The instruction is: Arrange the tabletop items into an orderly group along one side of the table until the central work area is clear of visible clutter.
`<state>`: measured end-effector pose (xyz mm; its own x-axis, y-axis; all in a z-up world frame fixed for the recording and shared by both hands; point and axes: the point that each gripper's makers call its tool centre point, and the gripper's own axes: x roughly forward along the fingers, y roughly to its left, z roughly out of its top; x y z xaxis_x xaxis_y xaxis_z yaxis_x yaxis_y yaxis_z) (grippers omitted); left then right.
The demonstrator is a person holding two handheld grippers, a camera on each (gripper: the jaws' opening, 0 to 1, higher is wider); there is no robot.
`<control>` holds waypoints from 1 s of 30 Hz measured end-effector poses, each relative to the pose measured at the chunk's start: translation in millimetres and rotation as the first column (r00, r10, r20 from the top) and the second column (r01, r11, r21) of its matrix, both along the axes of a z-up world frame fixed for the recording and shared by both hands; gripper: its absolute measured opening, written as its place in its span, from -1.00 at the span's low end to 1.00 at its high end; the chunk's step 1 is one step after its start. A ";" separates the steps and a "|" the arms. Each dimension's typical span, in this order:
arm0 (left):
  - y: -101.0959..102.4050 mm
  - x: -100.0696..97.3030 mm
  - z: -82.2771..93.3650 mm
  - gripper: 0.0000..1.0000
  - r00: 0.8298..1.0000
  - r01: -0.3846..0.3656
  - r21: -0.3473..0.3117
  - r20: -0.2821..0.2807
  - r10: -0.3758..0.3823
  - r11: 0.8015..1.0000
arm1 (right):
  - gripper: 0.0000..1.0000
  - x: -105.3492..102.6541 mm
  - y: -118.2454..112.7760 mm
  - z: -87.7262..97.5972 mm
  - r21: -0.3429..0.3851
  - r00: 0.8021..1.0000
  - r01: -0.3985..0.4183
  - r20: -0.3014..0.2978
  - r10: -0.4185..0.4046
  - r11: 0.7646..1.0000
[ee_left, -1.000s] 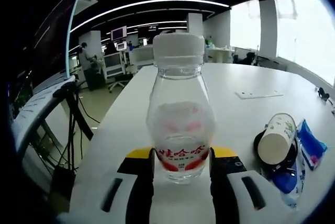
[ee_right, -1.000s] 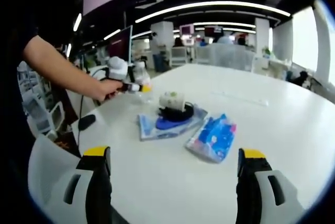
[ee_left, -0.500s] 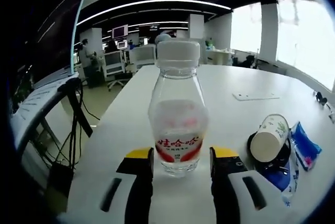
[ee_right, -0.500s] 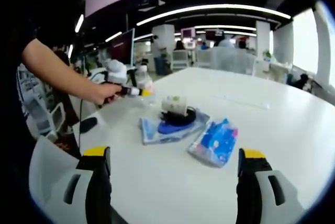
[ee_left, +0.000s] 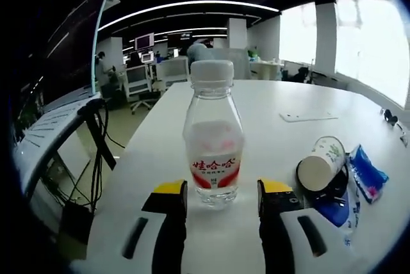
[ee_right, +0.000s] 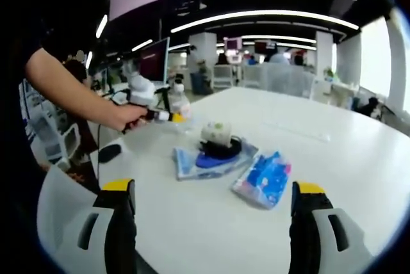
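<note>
Step in hand, as judged: the water bottle stands placed near the table's left edge, so this reads as the close of one placing step, the remaining items not yet gathered.

1. Left tool [ee_left: 219, 205]. Open; its yellow-tipped jaws stand either side of the bottle's base with a gap showing on both sides, gripping nothing.

2. Water bottle [ee_left: 213, 143]. Clear plastic, white cap on, red label band low on the body. Upright on the table [ee_left: 269, 104], between and just beyond the left tool's jaws. It looks near empty; contents cannot be told for certain.

3. Paper cup [ee_left: 320, 165]. White, with a green print. Lying on its side, right of the bottle and a little nearer, resting on a dark round item that cannot be identified. No contents visible.

4. Clear sleeve [ee_right: 211, 159]. Flat, with a blue shape inside; it lies under the cup and the dark item.

5. Blue packet [ee_right: 264, 178]. Soft, sealed, blue and white with pink marks; just right of the sleeve, flat on the table.

6. Right tool [ee_right: 214, 226]. Open wide, jaws well apart, gripping nothing; near the table's near edge, facing the cup group.

7. Flat pale card [ee_left: 307, 116]. Far across the table, well apart from everything else.

Next move, as judged: draw the left tool back clear of the bottle, then bring cup, sleeve and packet over beside it; the cup may roll, so it calls for a grip across its wall.
</note>
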<state>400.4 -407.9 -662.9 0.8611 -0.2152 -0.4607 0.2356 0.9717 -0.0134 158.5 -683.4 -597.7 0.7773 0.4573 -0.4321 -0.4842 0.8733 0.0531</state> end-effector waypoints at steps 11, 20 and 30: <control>-0.2 -15.9 8.2 -0.08 1.000 -0.017 0.027 -0.023 0.018 0.999 | 0.99 1.2 -3.8 4.1 0.027 0.999 -0.045 0.017 0.045 0.999; -2.3 -30.5 14.3 -0.09 0.998 -0.039 0.005 -0.051 0.040 0.999 | 0.99 -5.2 -5.4 5.1 0.040 0.995 -0.100 0.004 0.100 0.994; -14.5 -46.2 18.2 -0.14 0.998 -0.019 0.000 -0.064 0.019 1.000 | 0.99 -6.9 -7.7 3.2 0.050 0.990 -0.140 0.017 0.139 0.989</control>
